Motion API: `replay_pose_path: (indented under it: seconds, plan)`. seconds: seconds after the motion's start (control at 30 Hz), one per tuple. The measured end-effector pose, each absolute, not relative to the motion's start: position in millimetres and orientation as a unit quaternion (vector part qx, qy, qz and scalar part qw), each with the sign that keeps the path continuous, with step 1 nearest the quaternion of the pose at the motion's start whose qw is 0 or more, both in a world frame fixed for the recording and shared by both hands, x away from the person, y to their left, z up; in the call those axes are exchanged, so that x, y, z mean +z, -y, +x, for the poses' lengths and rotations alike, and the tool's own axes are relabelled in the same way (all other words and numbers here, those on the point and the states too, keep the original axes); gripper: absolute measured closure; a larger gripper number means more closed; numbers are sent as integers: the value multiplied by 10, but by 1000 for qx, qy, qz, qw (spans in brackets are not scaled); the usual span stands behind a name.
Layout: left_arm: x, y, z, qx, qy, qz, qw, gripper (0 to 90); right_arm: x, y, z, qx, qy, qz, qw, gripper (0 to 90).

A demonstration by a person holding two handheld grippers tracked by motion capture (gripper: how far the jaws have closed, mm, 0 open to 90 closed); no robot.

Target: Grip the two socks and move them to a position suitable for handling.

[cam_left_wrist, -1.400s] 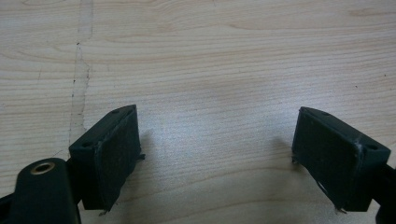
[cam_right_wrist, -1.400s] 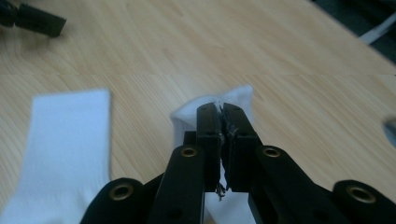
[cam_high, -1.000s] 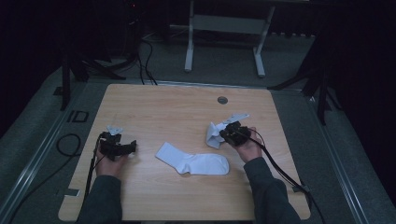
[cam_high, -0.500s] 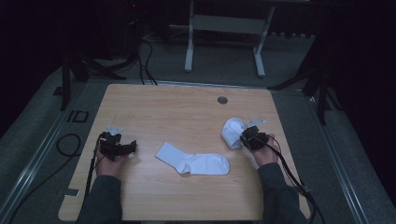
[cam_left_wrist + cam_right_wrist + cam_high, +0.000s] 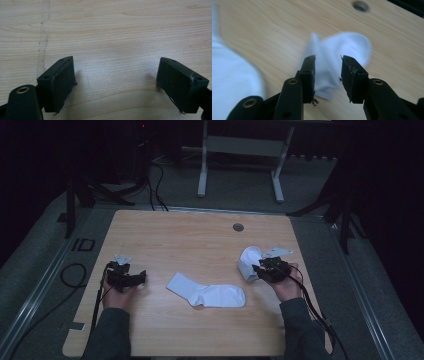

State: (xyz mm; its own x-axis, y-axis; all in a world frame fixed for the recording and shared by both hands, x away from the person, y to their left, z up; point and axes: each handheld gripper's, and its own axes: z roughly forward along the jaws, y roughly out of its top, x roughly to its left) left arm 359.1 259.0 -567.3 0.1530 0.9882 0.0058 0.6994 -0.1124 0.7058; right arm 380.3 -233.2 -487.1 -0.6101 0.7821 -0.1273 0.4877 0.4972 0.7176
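We work at a pale wooden table (image 5: pixel 200 235) with two white cotton socks, and the job in hand looks like bringing them together as a pair. Our right gripper (image 5: pixel 261 269), at about four o'clock on the tabletop, has its jaws partly closed around the bunched white sock (image 5: pixel 248 261); in the right gripper view the fabric (image 5: pixel 332 65) sits between the two black pads (image 5: pixel 310 77), though a gap shows on either side of it, so we judge the grip loose and cannot say it is firmly pinched. The sock looks blurred there, so its exact fold is hard to read. The second white sock (image 5: pixel 207 293) lies flat near six o'clock, between our two hands, its cuff end toward eight o'clock and its toe toward four, well apart from the bunched one. Our left gripper (image 5: pixel 141 277), at about eight o'clock, rests low with its jaws spread wide over bare wood (image 5: pixel 112 37), holding nothing. As far as we can judge, one sock is gathered and the flat one is untouched; laying the two together and settling them is left to do.
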Motion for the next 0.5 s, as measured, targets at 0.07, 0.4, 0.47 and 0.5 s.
replay_pose_path:
  seconds: [0.07,0.4,0.47,0.5]
  plan:
    - [-5674,-2590,3591,251,-601,702,288,154,-4883,2223,3744,340,-846,352,210,633]
    - [-5673,-2590,3591,251,-600,703,288,154,-5365,1967,3960,247,-879,354,201,586]
    - [-5673,-2590,3591,251,-601,702,288,154,-5417,1975,4003,244,-878,361,196,597]
    - [-5673,-2590,3591,251,-601,702,288,154,-5431,1981,4017,241,-878,364,196,628]
